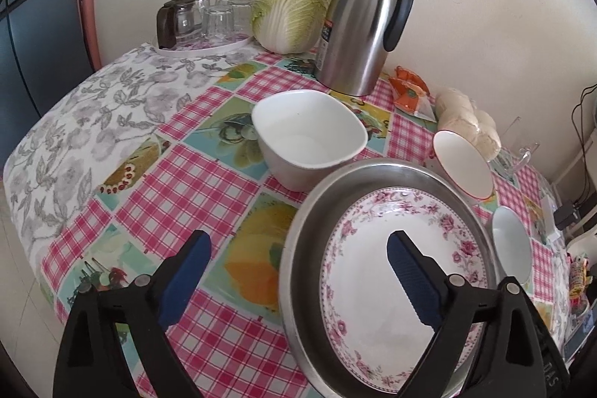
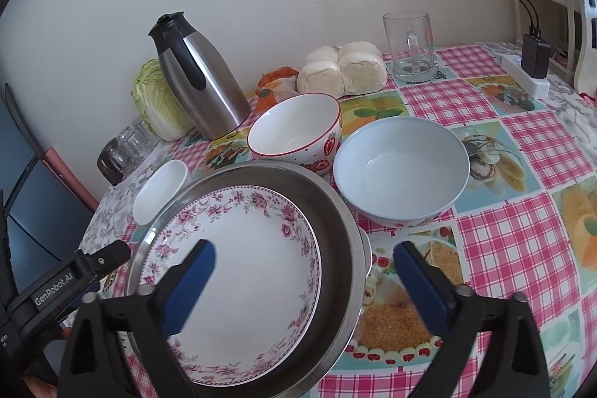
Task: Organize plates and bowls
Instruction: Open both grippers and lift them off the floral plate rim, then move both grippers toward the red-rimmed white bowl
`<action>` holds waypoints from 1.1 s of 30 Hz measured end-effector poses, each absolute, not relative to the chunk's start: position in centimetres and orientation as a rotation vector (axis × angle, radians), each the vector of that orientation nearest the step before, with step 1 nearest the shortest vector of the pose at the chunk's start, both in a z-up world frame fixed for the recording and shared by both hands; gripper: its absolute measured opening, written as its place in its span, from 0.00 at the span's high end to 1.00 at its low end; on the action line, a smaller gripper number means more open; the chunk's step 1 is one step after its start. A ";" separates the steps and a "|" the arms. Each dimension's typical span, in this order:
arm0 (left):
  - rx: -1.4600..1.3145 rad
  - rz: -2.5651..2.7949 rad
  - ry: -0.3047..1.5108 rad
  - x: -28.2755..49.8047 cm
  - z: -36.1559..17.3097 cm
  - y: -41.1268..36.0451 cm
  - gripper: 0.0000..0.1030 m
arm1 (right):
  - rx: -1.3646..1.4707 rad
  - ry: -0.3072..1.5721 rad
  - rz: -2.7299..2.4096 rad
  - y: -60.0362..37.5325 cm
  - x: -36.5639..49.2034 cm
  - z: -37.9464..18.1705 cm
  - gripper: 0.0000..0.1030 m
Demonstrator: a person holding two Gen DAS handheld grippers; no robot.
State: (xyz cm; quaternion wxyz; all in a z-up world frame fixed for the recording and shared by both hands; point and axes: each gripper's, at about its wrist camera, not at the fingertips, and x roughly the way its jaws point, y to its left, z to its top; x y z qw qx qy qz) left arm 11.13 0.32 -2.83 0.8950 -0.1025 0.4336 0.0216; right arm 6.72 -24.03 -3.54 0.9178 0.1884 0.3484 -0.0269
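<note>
The floral plate, white with a pink flower rim, lies inside the steel pan near the front of my bench. Just beside the pan stand three empty bowls: the pale blue bowl, the strawberry bowl and the square white bowl. My left gripper is spread wide, straddling the pan's rim and gripping nothing. My right gripper gapes equally wide over the pan's other side, also empty.
</note>
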 end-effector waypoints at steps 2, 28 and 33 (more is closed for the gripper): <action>-0.206 0.064 0.899 11.2 -3.0 0.4 0.00 | 0.384 0.719 -0.059 -24.1 6.7 -3.6 0.00; -0.355 -0.088 0.804 14.9 -0.4 -2.0 0.00 | 0.378 0.654 -0.122 -26.7 6.2 -2.9 0.00; -0.349 -0.125 0.760 16.0 0.3 -3.3 0.00 | 0.393 0.657 -0.135 -27.5 6.6 -3.2 0.00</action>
